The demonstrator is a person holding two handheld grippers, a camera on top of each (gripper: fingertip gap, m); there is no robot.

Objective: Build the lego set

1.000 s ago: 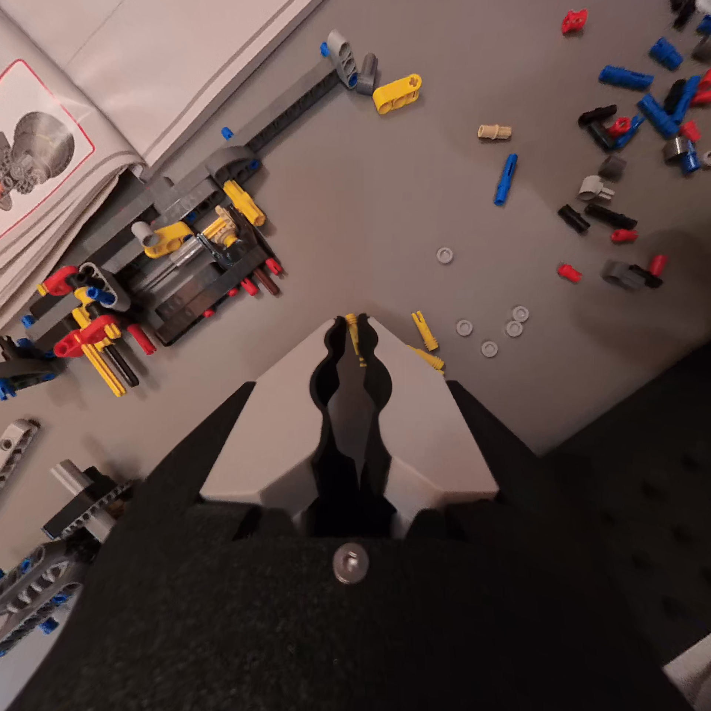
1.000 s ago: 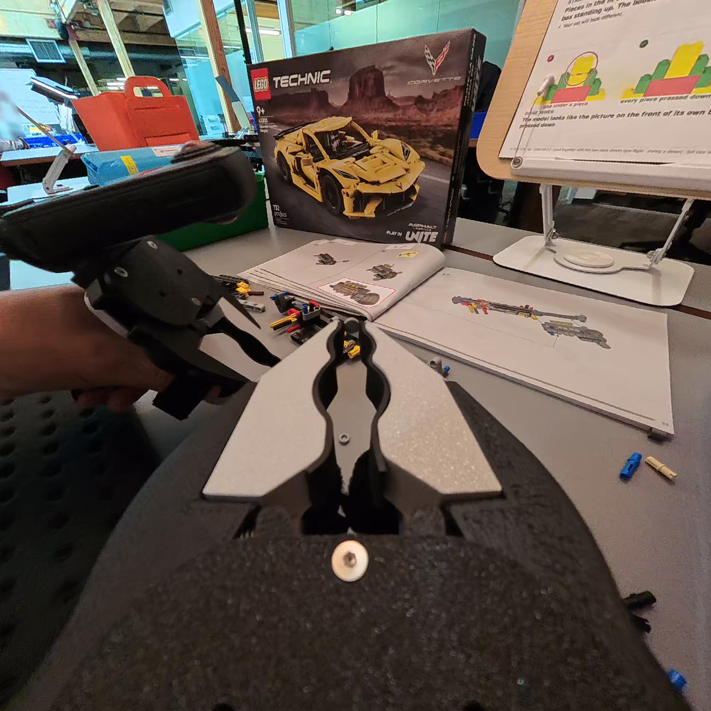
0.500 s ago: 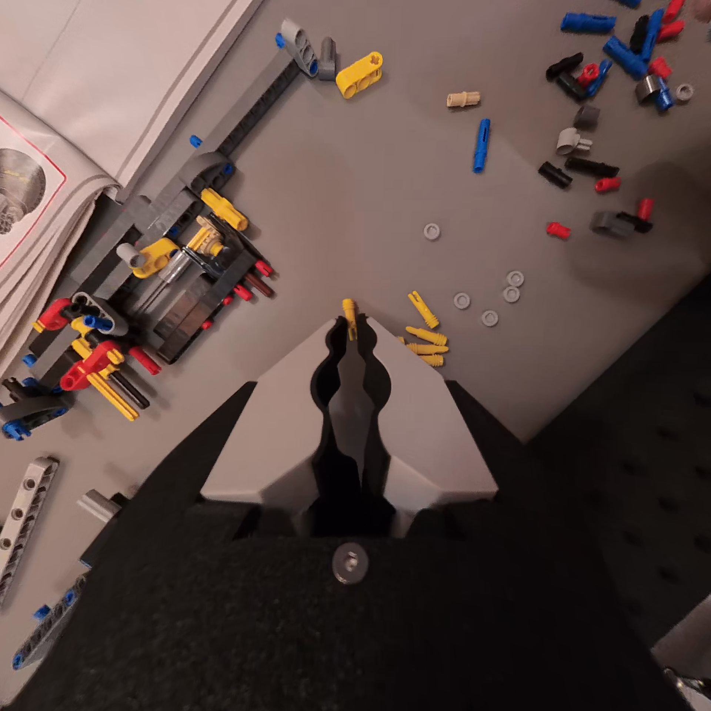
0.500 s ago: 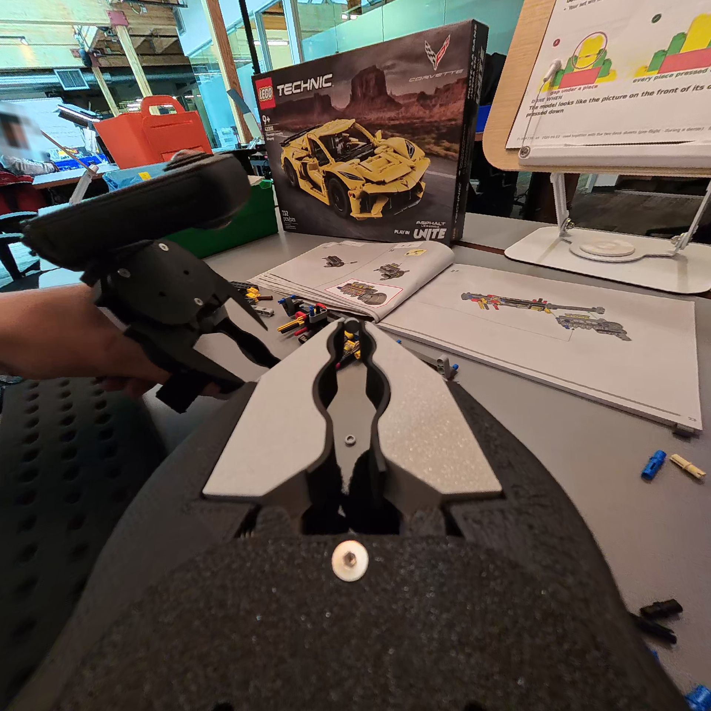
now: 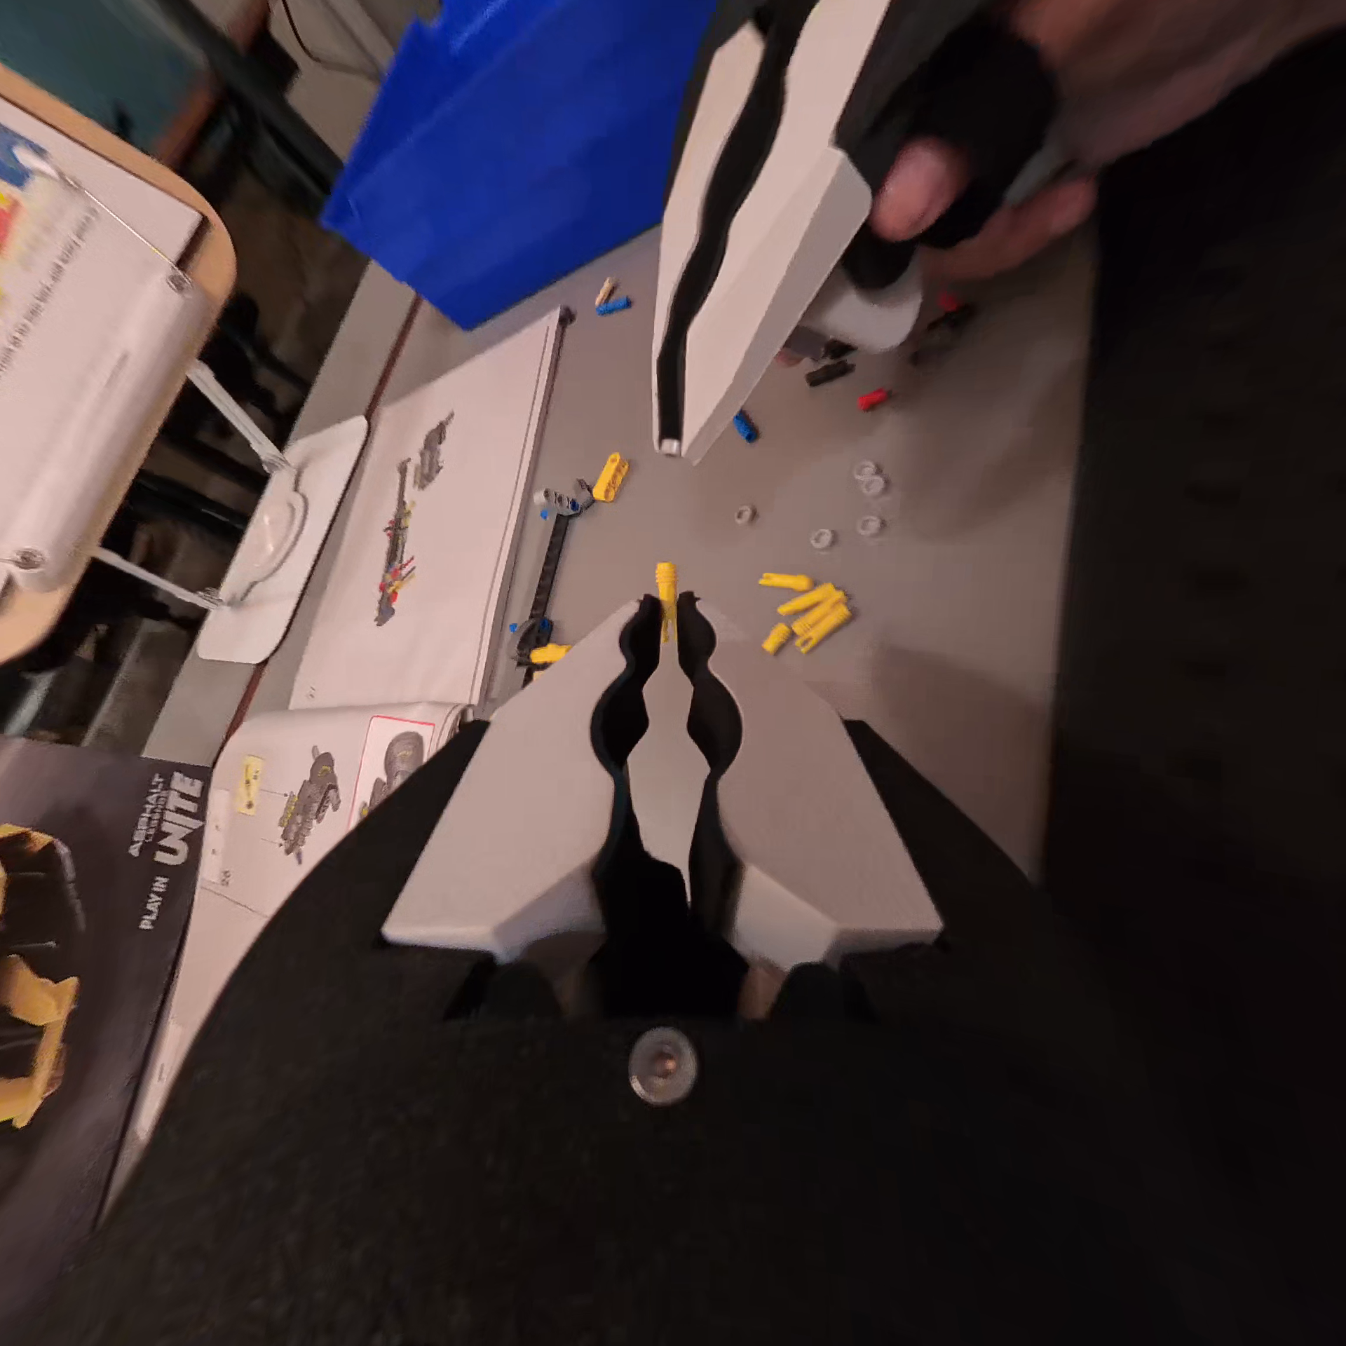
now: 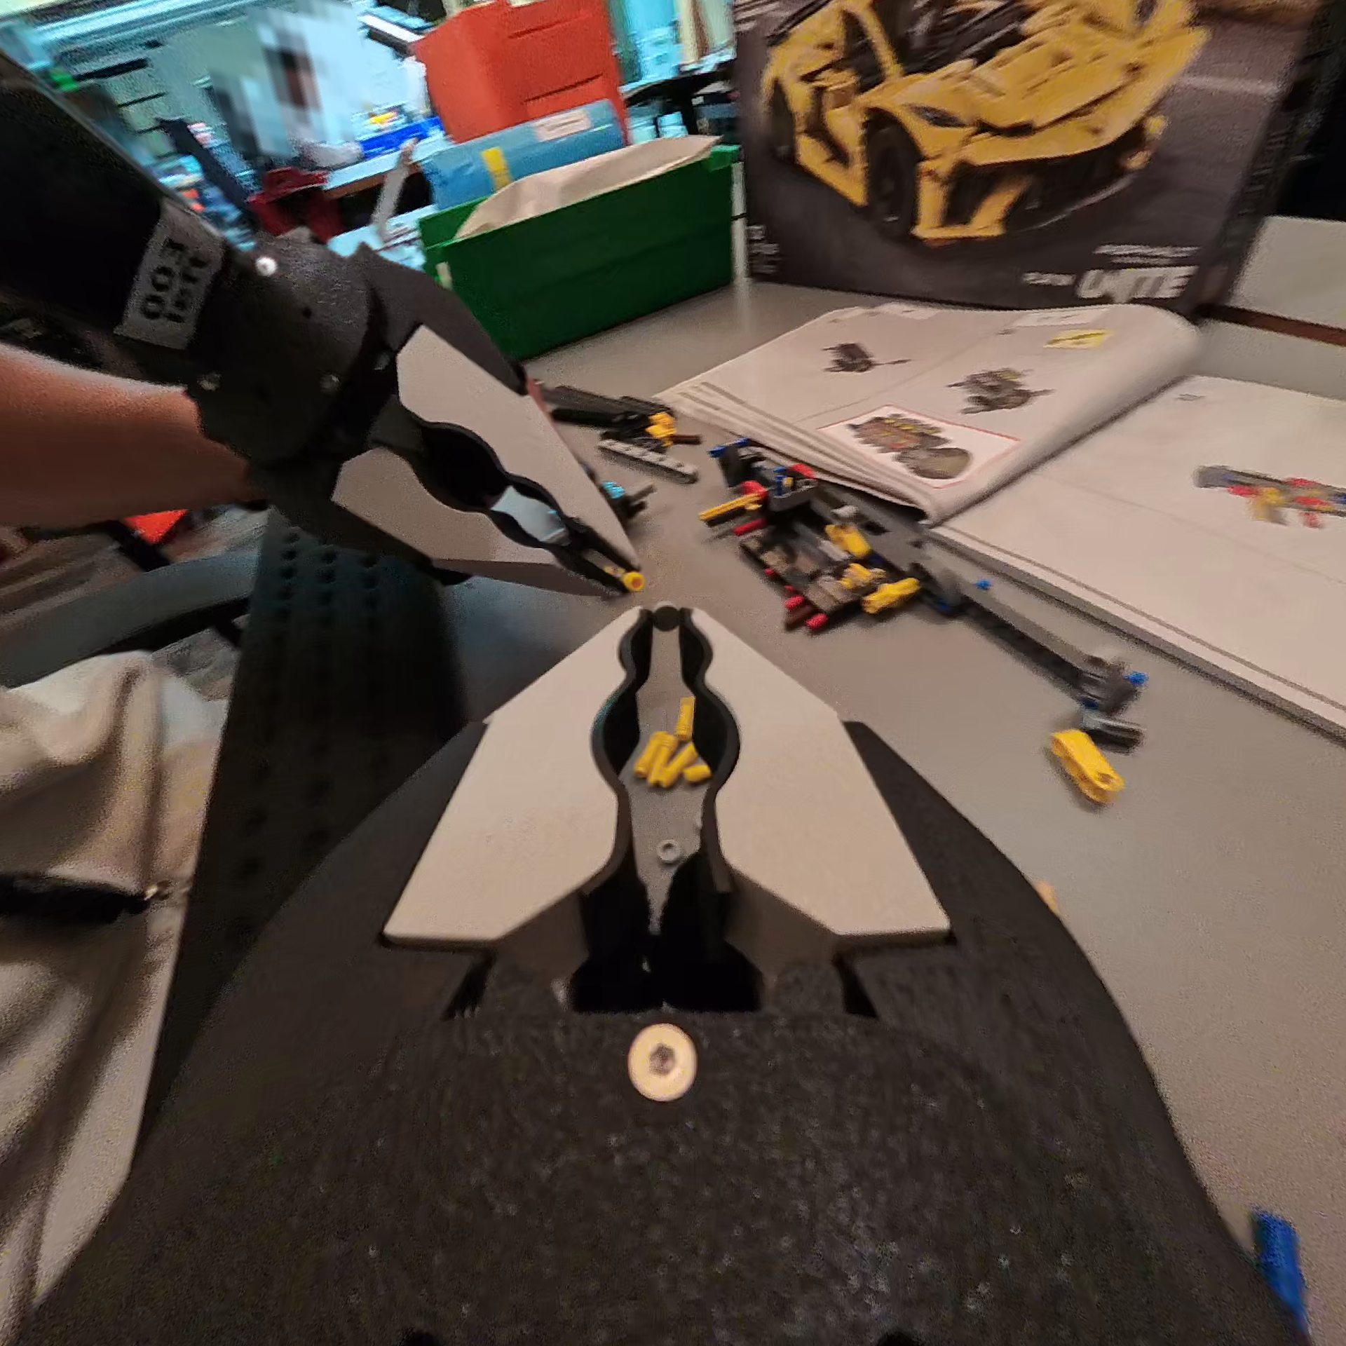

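While both views smear with motion blur, I read the scene like this
Left tool pose: my left tool hangs above the grey tabletop, tips pointing down and away, clenched on a yellow pin that sticks out past the tips
Right tool pose: my right tool is held low and nearly level, a hand gripping it, tips pinched on a small dark piece I cannot identify
Tips: the two tools nearly meet, just apart
Task parts: loose yellow pins lie near the left tool; the partly built model lies beside the instruction booklet
Hard to make out: the set box is cropped and blurred; small parts near the right tool are smeared
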